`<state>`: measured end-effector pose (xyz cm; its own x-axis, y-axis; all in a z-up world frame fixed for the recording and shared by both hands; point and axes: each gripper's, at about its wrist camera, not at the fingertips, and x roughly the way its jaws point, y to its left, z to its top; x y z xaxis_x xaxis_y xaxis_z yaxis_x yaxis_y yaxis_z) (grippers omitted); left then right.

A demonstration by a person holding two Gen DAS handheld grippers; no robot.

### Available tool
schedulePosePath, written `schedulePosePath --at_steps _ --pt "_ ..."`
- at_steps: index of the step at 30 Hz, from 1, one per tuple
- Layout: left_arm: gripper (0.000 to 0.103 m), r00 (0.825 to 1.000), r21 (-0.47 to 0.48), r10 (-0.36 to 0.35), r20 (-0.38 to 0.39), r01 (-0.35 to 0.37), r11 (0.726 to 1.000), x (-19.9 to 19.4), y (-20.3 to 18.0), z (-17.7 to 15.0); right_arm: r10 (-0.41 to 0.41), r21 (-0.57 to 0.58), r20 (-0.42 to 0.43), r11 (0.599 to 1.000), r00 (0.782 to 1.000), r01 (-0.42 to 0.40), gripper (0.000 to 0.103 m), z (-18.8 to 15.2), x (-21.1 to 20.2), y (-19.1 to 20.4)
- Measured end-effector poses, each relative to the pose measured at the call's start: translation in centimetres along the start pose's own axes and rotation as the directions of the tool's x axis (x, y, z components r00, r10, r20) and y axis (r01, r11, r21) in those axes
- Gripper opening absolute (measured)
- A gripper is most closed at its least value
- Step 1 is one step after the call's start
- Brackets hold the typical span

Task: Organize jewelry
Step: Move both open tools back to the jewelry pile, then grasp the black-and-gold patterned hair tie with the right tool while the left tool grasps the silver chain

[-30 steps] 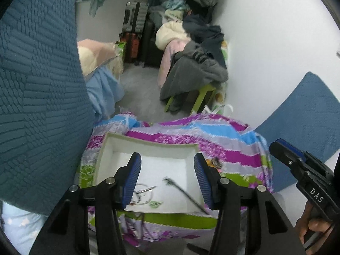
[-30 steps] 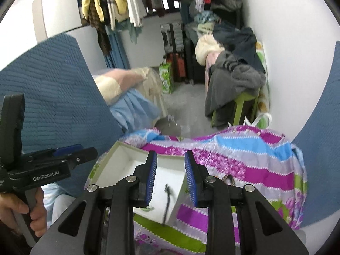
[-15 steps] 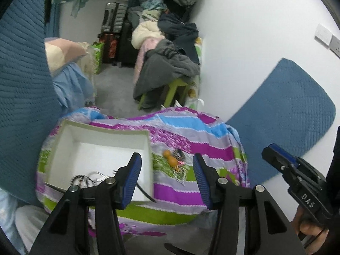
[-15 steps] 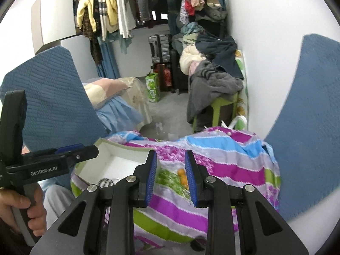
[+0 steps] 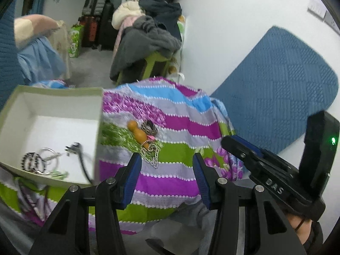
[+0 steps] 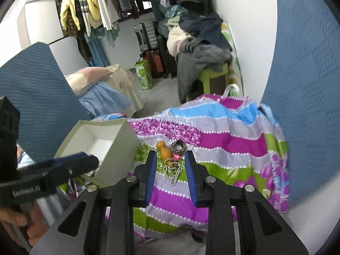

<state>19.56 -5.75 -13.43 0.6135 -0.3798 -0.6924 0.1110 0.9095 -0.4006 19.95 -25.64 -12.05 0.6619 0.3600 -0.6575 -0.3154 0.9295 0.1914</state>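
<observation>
Nearest to me, my left gripper [image 5: 166, 159] stands with its blue pads a good way apart and nothing between them, above the striped cloth [image 5: 176, 182]. My right gripper [image 6: 170, 159] has its pads set closer together, also with nothing gripped; the silver bead chain [image 6: 174, 173] lies on the cloth in the gap beyond the tips, not touched.

Beside me, seen from the left camera, the body of the right gripper carries the letters "DAS". From the right camera the left gripper's body shows blurred lettering that I cannot read for certain. A hand [image 6: 14, 223] holds its handle at the lower left edge.

Just past the chain lie an orange wooden gourd-shaped bead [image 5: 138, 132] and a black-and-cream patterned ring [image 6: 178, 147], close together on the green and grey stripes, with a small pink piece [image 5: 151, 137] touching them.

Left of these stands the open white box [image 5: 99, 114], pale green outside. Inside, near its front wall, lie silver hoops [image 5: 47, 156], a dark beaded band [image 5: 29, 160] and a dark cord-like piece [image 5: 81, 159], blurred.

Farther off, a blue quilted pad [image 5: 276, 89] leans at the white wall, a green stool [image 6: 212, 73] bears piled clothes, suitcases [image 6: 148, 36] stand behind, and garments hang from a rail [image 6: 89, 12].
</observation>
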Motion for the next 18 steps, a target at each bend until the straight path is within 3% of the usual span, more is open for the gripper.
schedulePosePath --at_steps 9,18 --pt "0.049 0.998 -0.071 0.005 -0.070 -0.010 0.997 8.3 1.5 -1.4 0.052 0.014 -0.063 0.999 0.997 -0.052 0.025 -0.5 7.9 -3.9" --pt "0.049 0.994 -0.047 0.060 -0.096 -0.065 0.997 14.1 2.6 -1.8 0.104 -0.020 -0.165 0.994 0.981 -0.108 0.024 0.7 15.0 -5.8"
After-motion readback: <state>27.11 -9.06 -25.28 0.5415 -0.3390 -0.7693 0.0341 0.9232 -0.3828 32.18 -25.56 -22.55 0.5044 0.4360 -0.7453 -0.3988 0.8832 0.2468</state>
